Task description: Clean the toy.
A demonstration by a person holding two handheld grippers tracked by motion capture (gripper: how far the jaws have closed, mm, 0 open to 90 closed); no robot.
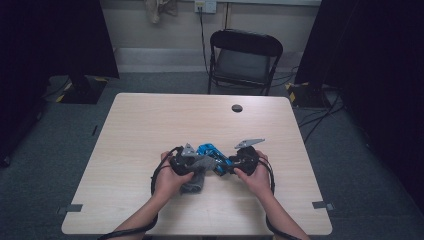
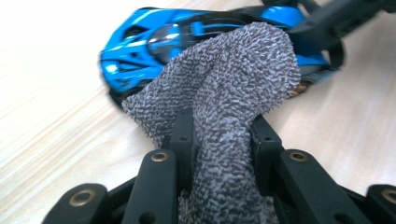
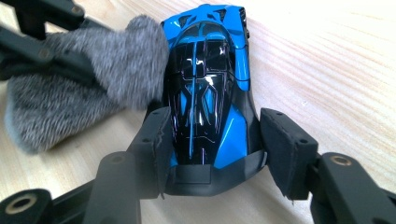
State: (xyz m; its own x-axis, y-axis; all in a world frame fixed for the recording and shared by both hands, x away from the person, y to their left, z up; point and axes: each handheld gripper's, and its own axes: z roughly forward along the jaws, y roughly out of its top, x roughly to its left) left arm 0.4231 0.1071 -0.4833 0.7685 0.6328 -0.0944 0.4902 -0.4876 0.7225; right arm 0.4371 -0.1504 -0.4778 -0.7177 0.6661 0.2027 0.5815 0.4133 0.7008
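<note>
Left gripper [image 2: 219,140] pinches a grey cloth [image 2: 224,93], its bunched end pressed on the blue toy car [image 2: 140,51] mid-table [image 1: 150,120]. Right gripper [image 3: 215,140] clamps the car's tail, one pad looking slack. Risk: a hard wipe could twist the car loose, or the cloth could slide out.

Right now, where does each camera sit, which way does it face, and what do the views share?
High view: fixed above the person's side, looking forward and down on the table; forearms, both hands, left gripper and right gripper show.
Left gripper view: rides the left gripper, looking along its jaws, shut on the grey cloth.
Right gripper view: rides the right gripper, looking along its jaws, which clasp the blue toy car.
Shared: all three show the car and the cloth against it.
</note>
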